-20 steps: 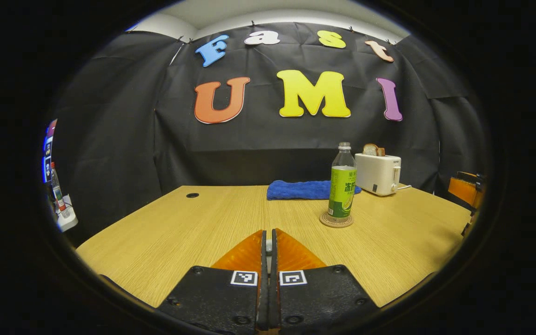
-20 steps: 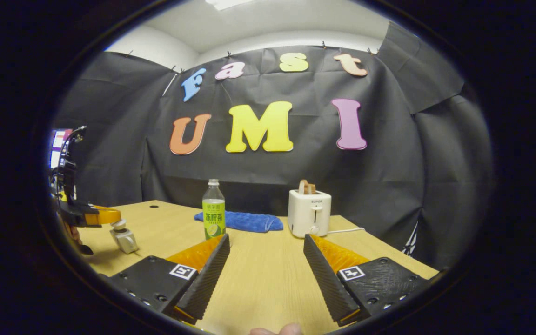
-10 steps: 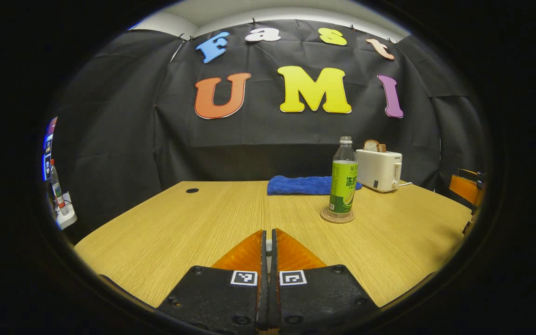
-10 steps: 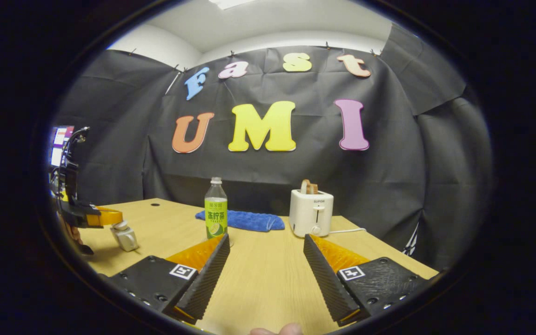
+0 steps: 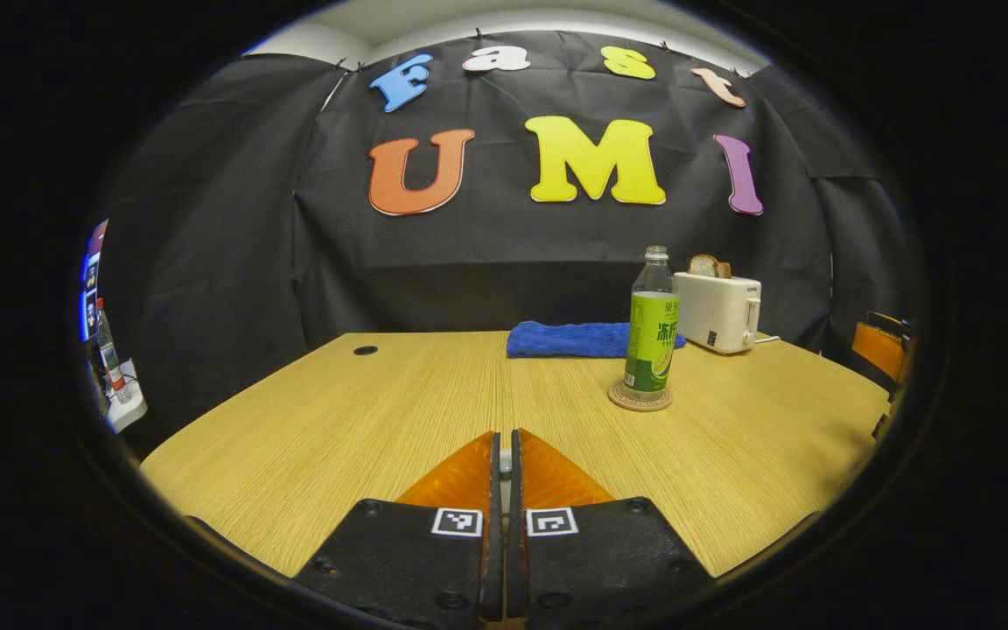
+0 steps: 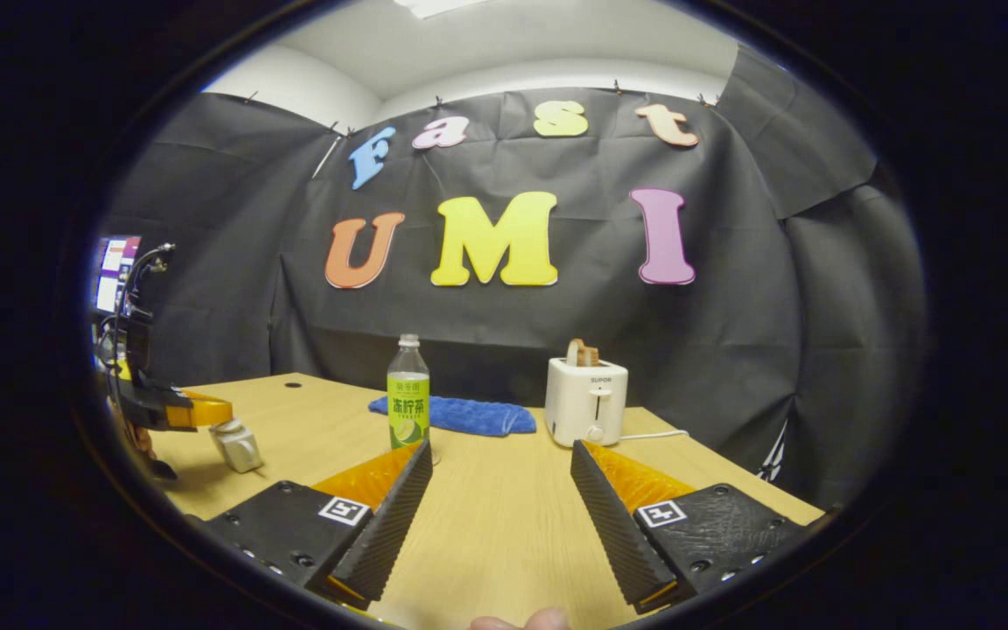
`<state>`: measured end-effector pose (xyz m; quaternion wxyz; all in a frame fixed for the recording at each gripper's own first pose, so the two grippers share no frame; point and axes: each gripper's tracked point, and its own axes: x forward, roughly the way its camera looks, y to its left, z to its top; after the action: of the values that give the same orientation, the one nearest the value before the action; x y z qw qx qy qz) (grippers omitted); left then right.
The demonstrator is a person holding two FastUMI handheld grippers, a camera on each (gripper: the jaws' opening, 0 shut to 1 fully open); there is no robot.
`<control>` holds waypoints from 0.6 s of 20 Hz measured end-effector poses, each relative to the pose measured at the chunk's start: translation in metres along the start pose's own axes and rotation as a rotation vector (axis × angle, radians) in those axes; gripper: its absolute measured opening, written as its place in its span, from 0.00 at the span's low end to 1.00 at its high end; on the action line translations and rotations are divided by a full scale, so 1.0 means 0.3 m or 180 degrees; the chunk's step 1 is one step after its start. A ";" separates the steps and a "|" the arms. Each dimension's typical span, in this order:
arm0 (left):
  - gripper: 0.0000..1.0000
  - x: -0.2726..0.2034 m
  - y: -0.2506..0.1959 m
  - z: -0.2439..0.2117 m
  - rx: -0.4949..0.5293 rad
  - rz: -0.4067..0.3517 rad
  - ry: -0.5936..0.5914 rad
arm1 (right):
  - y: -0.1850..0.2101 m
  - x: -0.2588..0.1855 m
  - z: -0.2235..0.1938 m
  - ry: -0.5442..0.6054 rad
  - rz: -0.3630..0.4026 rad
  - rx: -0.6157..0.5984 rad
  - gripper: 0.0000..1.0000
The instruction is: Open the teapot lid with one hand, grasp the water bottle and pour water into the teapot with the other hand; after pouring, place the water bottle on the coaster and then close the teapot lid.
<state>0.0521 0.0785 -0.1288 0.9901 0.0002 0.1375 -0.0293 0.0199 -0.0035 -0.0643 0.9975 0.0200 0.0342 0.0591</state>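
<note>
Left gripper view: the left gripper sits low over the wooden table with its two fingers pressed almost together. A sliver of something pale shows in the narrow slot between them; what it is cannot be told from this view.

The water bottle, with a green label, stands upright on a round coaster, ahead and to the right of the left gripper. A folded blue cloth lies behind the bottle along the far edge of the table. A white toaster with a slice of bread in its slot stands to the right of the cloth, near the booth wall.

Right gripper view: the right gripper is held above the table with its fingers spread wide and nothing between them. The water bottle stands beyond the tip of the finger on the left of the picture; that finger hides the base of the bottle, so the coaster is not confirmed here. The cloth and toaster appear behind.

This view adds a side aspect of the left gripper at the far left. A small metal lid with a knob hangs tilted from its fingertips, which are clamped on the knob, raised clear of the table. A fingertip of the person shows at the bottom edge.
</note>
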 end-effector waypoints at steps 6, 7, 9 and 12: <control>0.07 0.010 -0.010 -0.004 -0.0018 0.0002 0.0025 | -0.011 -0.005 -0.001 0.0002 -0.0015 0.0034 0.96; 0.07 0.010 -0.005 -0.001 -0.0021 0.0017 0.0015 | -0.014 -0.007 0.001 -0.0005 -0.0021 0.0039 0.96; 0.15 0.008 0.014 0.005 -0.0007 0.0091 0.0005 | -0.024 -0.013 0.007 -0.0016 -0.0036 0.0048 0.95; 0.38 -0.014 0.035 0.031 -0.0016 0.0203 -0.0055 | -0.038 -0.024 0.016 -0.0045 -0.0080 0.0055 0.96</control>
<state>0.0513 0.0891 -0.1188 0.9917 0.0018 0.1289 0.0026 0.0143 -0.0158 -0.0596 0.9981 0.0287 0.0279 0.0462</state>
